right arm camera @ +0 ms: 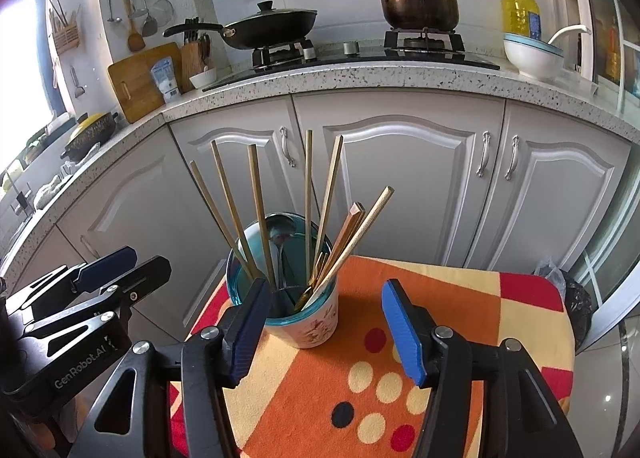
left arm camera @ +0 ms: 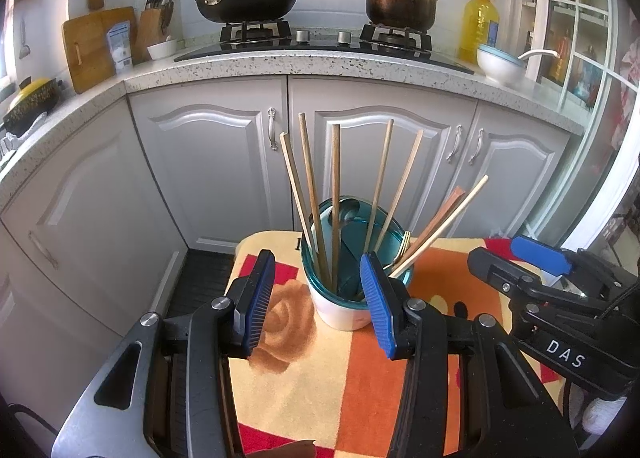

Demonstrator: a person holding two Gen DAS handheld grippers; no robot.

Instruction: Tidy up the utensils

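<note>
A white utensil cup with a teal rim [left arm camera: 340, 310] [right arm camera: 312, 322] stands on the patterned cloth. It holds several wooden chopsticks [left arm camera: 336, 194] [right arm camera: 308, 194], a metal spoon [right arm camera: 280, 234] and a gold fork [left arm camera: 402, 248]. My left gripper [left arm camera: 320, 298] is open and empty, its blue pads on either side of the cup, just in front of it. My right gripper [right arm camera: 324, 326] is open and empty, with the cup between its fingers and nearer the left pad. Each gripper shows in the other's view, the right [left arm camera: 540, 262] and the left [right arm camera: 104, 270].
The cloth-covered small table [left arm camera: 320, 390] [right arm camera: 460, 318] ends close behind the cup. Grey cabinet doors [left arm camera: 208, 162] stand beyond. The speckled counter [right arm camera: 360, 78] carries a stove with a wok and a pot, a white bowl [right arm camera: 532, 54], an oil bottle and a cutting board.
</note>
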